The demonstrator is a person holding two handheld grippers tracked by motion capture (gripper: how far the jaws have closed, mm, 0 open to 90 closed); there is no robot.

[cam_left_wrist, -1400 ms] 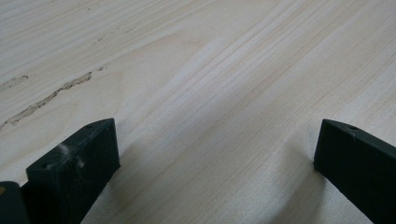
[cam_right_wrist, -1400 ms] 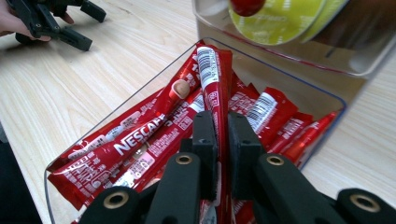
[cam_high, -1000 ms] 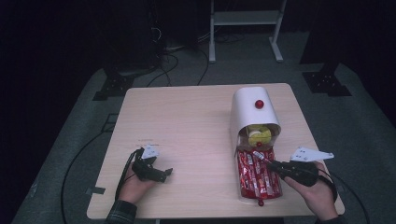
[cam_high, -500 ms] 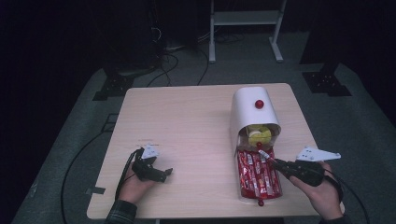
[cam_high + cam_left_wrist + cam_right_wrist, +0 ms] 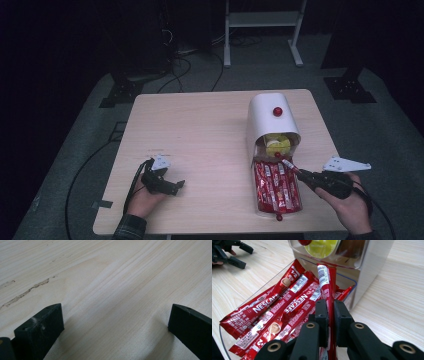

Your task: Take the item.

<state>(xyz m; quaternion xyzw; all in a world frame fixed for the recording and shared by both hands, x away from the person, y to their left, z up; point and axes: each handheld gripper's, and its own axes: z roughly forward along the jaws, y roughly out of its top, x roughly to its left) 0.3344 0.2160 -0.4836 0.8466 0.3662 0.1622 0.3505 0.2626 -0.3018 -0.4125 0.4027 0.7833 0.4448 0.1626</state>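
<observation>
A white dome-shaped holder [image 5: 270, 122] with a red knob stands at the table's right. A clear tray [image 5: 264, 214] drawn out from under it holds several red Nescafe sachets [image 5: 274, 190]. My right gripper [image 5: 299, 173] is shut on one red sachet [image 5: 287, 163], which sticks out toward the holder's mouth. In the right gripper view that sachet [image 5: 325, 281] runs up between the closed jaws of the right gripper [image 5: 330, 312], above the other sachets [image 5: 274, 311]. My left gripper [image 5: 178, 184] rests on the table at the front left. It is open over bare wood, and its fingers [image 5: 41, 326] stand wide apart.
Yellow pods [image 5: 276, 145] show inside the holder's opening. The wooden table [image 5: 200, 130] has bare wood between the two hands. Its front edge runs just under both hands. Cables and a metal stand [image 5: 262, 30] lie on the dark floor behind.
The right gripper has shifted slightly with the sachet, whose free end now sits a little higher, nearer the holder's mouth. The left hand has stayed put.
</observation>
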